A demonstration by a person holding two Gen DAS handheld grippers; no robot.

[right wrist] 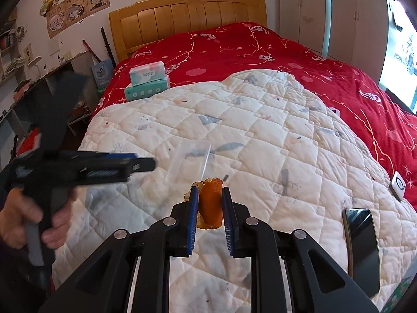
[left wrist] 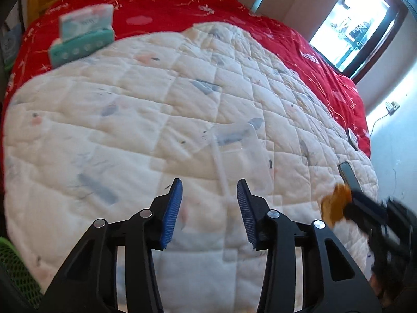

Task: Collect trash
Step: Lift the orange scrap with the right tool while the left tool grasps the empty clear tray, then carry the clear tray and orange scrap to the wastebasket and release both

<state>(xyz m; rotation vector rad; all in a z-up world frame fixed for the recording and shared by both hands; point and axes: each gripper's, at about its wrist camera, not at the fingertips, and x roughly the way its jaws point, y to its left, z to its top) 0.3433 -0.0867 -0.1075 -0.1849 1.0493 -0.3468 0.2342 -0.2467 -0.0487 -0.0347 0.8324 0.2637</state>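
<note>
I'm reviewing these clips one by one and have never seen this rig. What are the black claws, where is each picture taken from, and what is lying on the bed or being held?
No robot here: a person holds a two-finger gripper in each hand, each carrying a fisheye camera looking along its fingers. One picture is from the left gripper, whose jaws stand apart with nothing between them. The other is from the right gripper, shut on an orange peel. On the white quilt lie a clear plastic tray and a dark phone. Two tissue packs sit on the red blanket.
</note>
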